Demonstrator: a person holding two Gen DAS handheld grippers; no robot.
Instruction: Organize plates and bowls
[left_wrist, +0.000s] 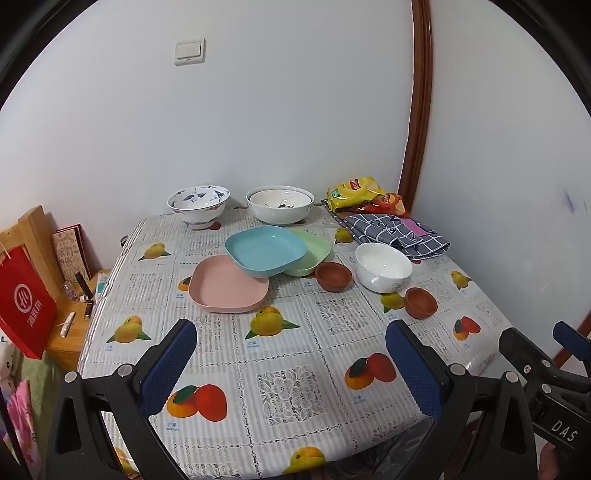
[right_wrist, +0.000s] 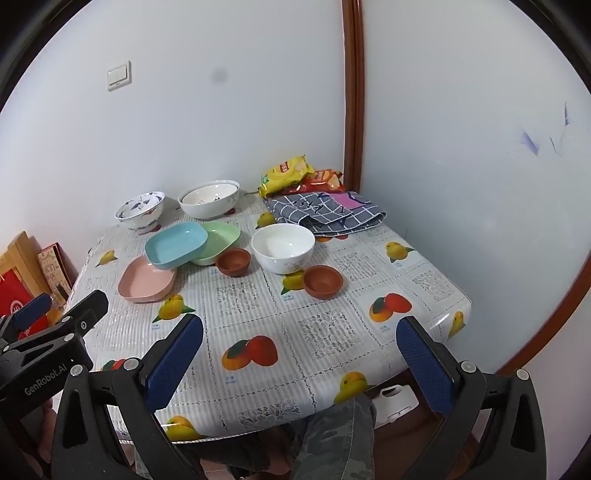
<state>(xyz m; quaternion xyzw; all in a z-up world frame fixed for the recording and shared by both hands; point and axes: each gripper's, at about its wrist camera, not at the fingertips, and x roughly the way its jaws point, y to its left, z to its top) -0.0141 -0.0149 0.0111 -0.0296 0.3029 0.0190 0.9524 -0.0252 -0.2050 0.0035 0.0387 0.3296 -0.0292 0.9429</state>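
Observation:
Three square plates overlap at mid-table: the blue plate leans on the pink plate and the green plate. To their right sit a brown bowl, a white bowl and a second brown bowl. By the wall stand a blue-patterned bowl and a large white bowl. My left gripper and right gripper hover open and empty over the table's near part, short of the dishes.
Snack bags and a checked cloth fill the far right corner. Walls close the back and right sides. Left of the table, a low wooden stand holds a red bag. A camouflage trouser leg shows under the near edge.

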